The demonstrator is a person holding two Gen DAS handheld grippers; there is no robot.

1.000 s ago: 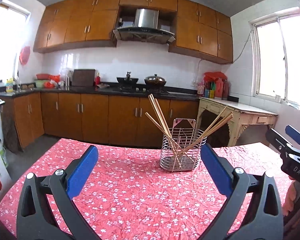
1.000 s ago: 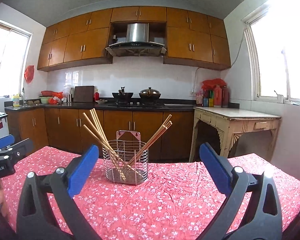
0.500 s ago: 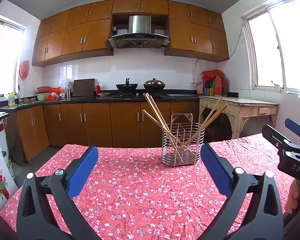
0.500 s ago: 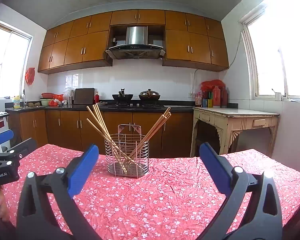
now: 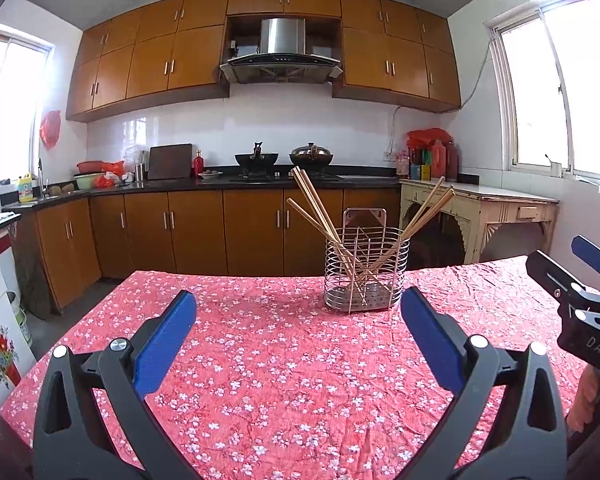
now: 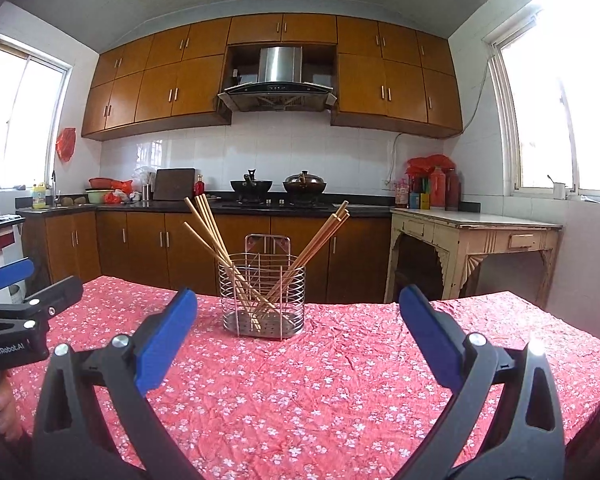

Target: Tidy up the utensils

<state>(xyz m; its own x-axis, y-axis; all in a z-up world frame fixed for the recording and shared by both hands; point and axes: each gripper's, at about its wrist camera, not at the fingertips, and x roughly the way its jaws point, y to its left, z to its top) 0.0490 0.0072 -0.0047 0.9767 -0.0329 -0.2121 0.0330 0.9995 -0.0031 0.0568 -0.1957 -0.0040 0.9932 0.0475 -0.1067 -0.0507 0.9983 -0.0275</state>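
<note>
Standing on the red floral tablecloth [image 5: 284, 368], right of centre in the left wrist frame, an oval wire-mesh metal utensil holder [image 5: 366, 276] is seen; in the right wrist frame it [image 6: 262, 300] appears just left of centre. A set of wooden chopsticks [image 5: 320, 216] is contained in it, fanned into two groups leaning left and right against the rim, their tips resting on the perforated base. This spread is judged to result from loose insertion, not from sorting by compartment.

The left gripper [image 5: 298, 322] is held released at the bottom of its frame, blue pads wide apart, nothing between them. The right gripper [image 6: 298, 320] is likewise released and empty. Both are held low, level and well short of the holder.

No loose utensil is visible on the cloth. The task is therefore judged either complete or awaiting regrouping of the chopsticks. A wooden-fronted kitchen counter [image 6: 180, 240] occupies the background.
</note>
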